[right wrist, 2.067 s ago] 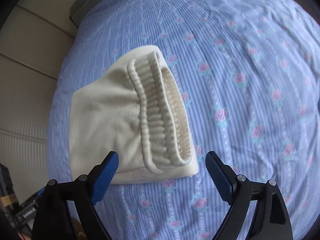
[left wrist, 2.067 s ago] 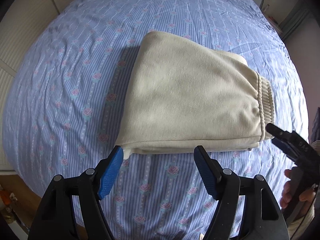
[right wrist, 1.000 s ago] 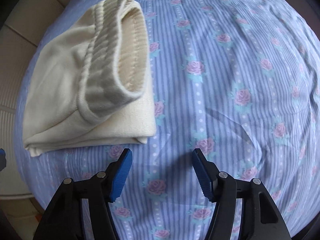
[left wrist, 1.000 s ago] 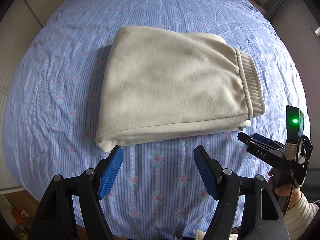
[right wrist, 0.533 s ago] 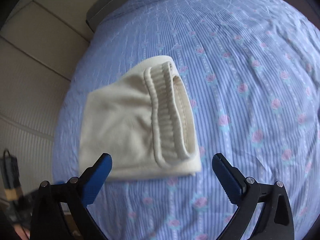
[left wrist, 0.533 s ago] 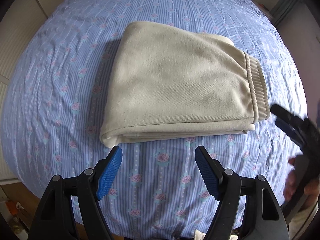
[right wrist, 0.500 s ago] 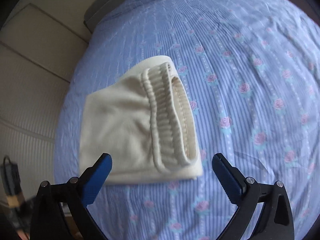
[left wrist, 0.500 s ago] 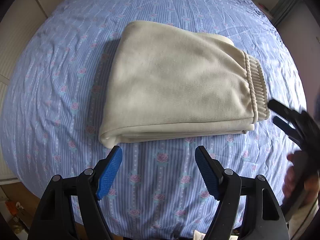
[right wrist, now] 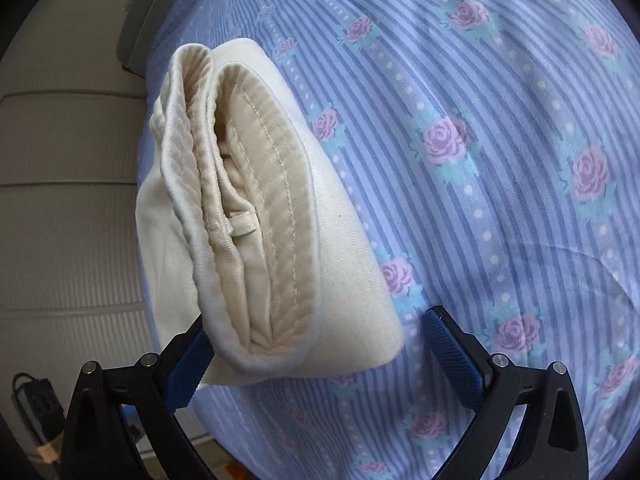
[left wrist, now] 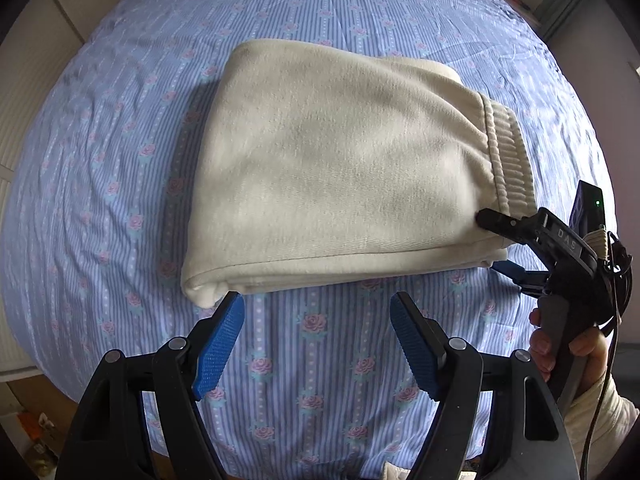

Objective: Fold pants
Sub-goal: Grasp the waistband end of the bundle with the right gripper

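The folded pants lay on the bed, waistband at their right end and the fold at their left. My left claw hung over the bed sheet just in front of their near edge, touching nothing. My right claw sat at the near right corner, that corner between its fingers, one finger above and one below.

Rose-striped blue bedsheet — pale wall panels beside.
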`<state>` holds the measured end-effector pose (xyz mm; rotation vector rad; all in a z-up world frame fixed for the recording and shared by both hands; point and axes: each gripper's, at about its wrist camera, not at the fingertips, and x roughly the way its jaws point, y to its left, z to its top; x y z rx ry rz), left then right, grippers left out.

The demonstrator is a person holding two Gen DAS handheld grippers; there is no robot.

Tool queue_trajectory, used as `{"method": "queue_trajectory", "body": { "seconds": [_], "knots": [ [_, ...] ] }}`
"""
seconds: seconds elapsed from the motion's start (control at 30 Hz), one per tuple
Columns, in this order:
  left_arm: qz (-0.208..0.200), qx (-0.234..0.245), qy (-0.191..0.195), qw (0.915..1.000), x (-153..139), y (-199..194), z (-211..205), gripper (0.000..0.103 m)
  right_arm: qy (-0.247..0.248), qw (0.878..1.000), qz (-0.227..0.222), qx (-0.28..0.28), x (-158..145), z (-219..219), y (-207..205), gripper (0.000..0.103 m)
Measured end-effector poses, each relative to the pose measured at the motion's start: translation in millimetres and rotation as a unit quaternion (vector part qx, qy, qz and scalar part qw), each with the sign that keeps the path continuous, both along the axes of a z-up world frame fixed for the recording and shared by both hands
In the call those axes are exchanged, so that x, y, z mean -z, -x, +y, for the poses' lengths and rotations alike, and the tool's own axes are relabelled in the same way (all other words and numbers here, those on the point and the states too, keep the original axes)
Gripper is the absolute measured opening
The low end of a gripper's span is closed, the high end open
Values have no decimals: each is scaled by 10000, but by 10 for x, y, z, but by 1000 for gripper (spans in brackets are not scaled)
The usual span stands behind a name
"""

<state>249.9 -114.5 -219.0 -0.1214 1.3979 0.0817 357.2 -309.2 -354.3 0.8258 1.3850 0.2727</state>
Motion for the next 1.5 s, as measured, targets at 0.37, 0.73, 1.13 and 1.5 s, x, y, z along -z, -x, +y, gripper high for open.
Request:
{"method": "queue_trajectory", "body": {
  "seconds": [0.37,0.73,1.13,1.5],
  "knots": [
    [-91,-282,-139,9995,-17,-41,202,75,-738,9956,216,538,434,-134,-332,92],
    [-165,-942,-61,9954,17,-3,716,75,-137,9995,-212,197,42,316,-392,71],
    [-432,-518,617,9958,304,-316,1167,77,1082,9941,71,48,-6,981,-791,55],
    [-106,-431,2113,9764,893,-828,1492,75,2258,9721,-127,-617,-186,1621,-893,51]
  ]
}}
